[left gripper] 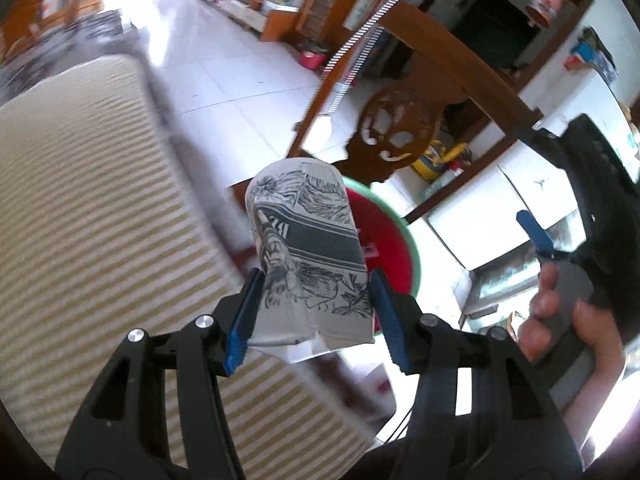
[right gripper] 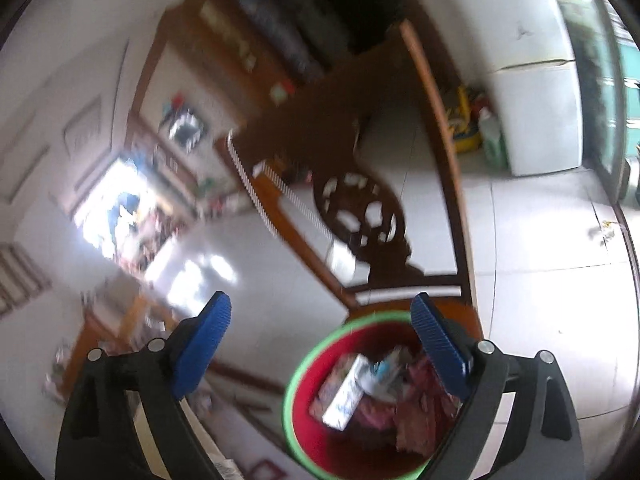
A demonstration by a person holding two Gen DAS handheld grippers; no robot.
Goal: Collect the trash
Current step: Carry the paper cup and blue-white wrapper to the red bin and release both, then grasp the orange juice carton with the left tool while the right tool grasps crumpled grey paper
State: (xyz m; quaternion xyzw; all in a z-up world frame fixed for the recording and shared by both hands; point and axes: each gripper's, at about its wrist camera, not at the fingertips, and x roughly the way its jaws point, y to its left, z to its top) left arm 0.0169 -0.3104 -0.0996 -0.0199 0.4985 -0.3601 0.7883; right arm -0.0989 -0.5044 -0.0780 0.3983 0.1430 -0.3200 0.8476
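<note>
Paper, printed with black-and-white drawings, forms the crumpled cup (left gripper: 308, 256) clamped between the left gripper's (left gripper: 314, 312) fingers, carried toward the red bin (right gripper: 360, 396) with its green rim for dropping. Only fragmentary letters show, unreadable. Right gripper (right gripper: 320, 340) hangs released and empty above the bin's wrappers (right gripper: 348, 392).
</note>
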